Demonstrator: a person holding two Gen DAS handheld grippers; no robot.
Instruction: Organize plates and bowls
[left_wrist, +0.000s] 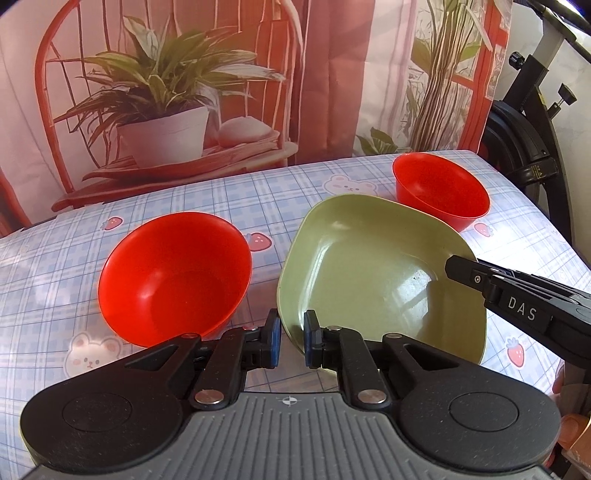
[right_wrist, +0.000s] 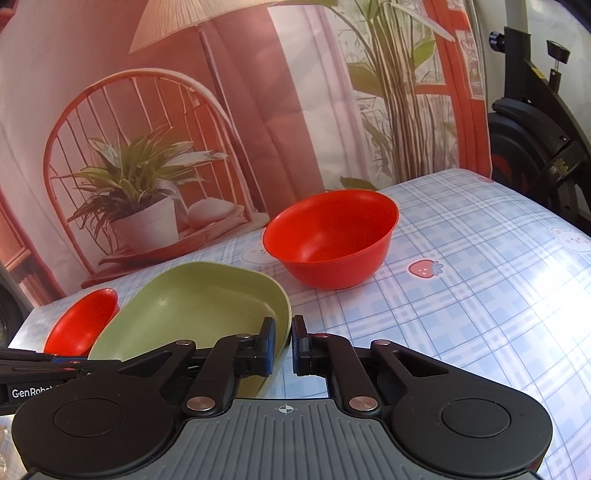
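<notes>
a checked cloth (left_wrist: 221, 199) printed with bears and strawberries covers the table. on it a green plate (left_wrist: 369, 266) sits between two red bowls, the near bowl (left_wrist: 173, 273) just beside it, the far bowl (left_wrist: 441, 188) behind. the left gripper (left_wrist: 291, 339) pinches the plate's near rim; the right gripper (right_wrist: 283, 345) pinches its opposite edge.

Both views are bright and sharp, with strong fisheye bending at the edges. Window-shaped glare sits in the glossy green squarish plate (left_wrist: 380, 273), and the blue plaid plastic tablecloth (right_wrist: 480, 295) shines pale at right.
</notes>
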